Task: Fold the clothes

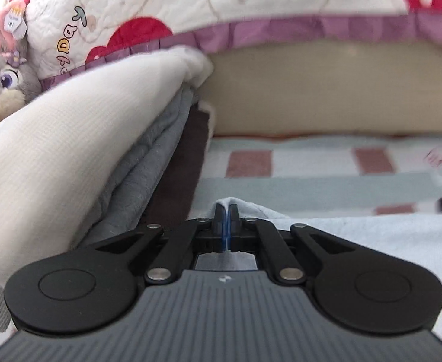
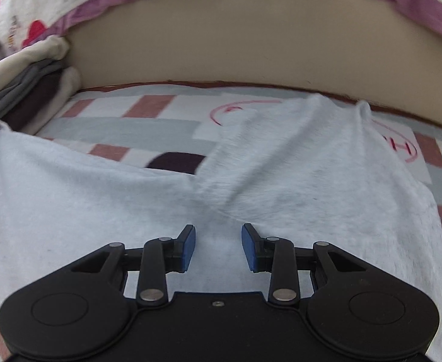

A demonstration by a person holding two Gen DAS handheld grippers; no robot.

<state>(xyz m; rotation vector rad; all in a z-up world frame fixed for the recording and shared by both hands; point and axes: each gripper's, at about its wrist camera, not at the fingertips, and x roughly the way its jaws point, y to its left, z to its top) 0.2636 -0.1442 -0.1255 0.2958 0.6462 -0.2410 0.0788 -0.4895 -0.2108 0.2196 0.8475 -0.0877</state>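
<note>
Clamped on a corner of the pale blue knit garment [image 2: 281, 163], left gripper [image 1: 226, 214] sits beside the folded pile [image 1: 70, 150], while right gripper [image 2: 218, 242] hovers agape over its middle.

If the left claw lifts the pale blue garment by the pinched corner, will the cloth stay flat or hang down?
The pale blue garment probably hangs limp: it already creases and drapes over the checked bedcover. It looks thin, so likely light. The left claw pinches only a small fold, which might slip free if pulled quickly.
</note>
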